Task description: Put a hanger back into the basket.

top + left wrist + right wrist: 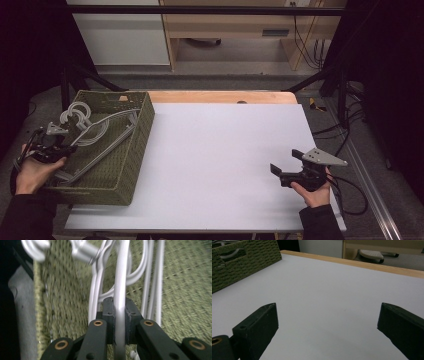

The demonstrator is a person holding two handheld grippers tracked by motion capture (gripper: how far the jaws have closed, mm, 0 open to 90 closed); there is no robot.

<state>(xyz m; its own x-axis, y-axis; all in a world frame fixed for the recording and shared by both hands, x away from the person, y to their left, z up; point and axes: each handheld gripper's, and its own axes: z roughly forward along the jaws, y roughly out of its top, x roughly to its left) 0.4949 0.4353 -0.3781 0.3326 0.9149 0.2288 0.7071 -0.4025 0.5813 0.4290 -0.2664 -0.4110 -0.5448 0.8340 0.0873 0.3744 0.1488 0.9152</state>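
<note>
My left claw (119, 305) is clenched on a white plastic hanger (121, 277): one slim bar of it runs straight up between my two black jaws, and both pads press against it from either side. Beyond my jaw tips the bar rises toward the thick grey hooks (82, 251) at the top of my view, blurred there. Just to each side of the gripped bar lie more white hanger bars (156, 280), curving and straight, resting against the green weave behind them. All of this sits inside the woven green basket (142, 132), whose floor and wall spread behind my jaws. From above, my left claw (67, 149) reaches in over the basket's near left corner, with the bundle of hangers (97, 131) stretching away from it toward the far wall.

My right claw (328, 320) is released, its jaws standing wide apart with nothing between them, above the bare white tabletop (324, 290). The basket (244, 262) lies well ahead of it and off to its left. From above, my right claw (286, 165) hangs near the tabletop's (220, 150) right edge, well apart from the basket.
</note>
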